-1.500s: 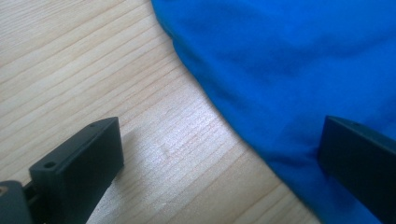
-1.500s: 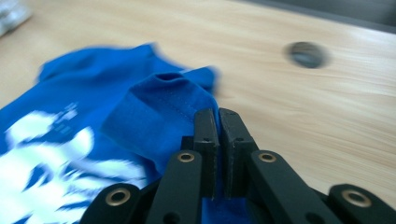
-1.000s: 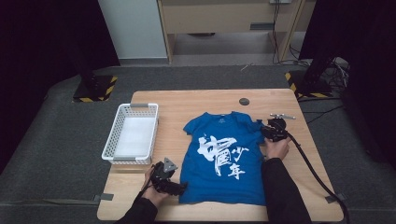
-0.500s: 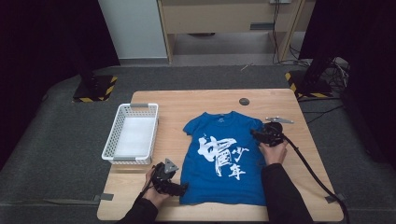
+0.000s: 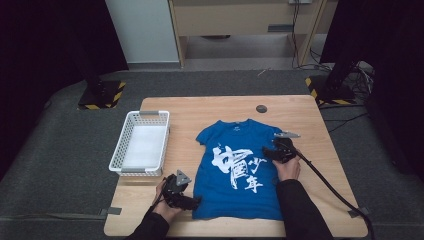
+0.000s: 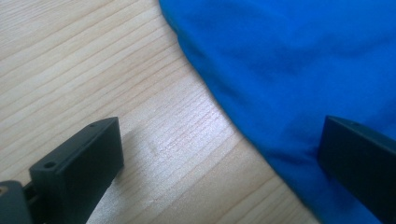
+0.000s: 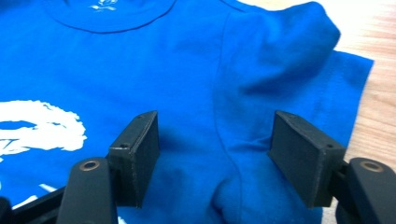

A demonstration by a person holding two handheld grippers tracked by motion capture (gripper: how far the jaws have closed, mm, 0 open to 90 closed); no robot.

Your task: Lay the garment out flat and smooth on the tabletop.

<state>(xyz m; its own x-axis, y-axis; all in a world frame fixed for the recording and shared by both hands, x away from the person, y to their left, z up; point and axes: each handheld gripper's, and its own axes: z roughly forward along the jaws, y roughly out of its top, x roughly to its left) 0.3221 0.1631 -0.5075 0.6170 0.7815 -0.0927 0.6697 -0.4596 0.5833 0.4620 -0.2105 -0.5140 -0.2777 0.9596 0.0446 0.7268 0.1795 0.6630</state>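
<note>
Blue T-shirt (image 5: 237, 167) flat on counter (image 5: 210, 112). My left gripper (image 6: 219, 154) spread astride the hem corner, right gripper (image 7: 215, 154) spread over the sleeve seam: likely staged to fold.

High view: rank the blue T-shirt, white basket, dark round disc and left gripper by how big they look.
1. blue T-shirt, clearly the largest.
2. white basket.
3. left gripper, much smaller than the basket, though it sits nearest the camera.
4. dark round disc, the smallest, and the farthest back on the table.
</note>
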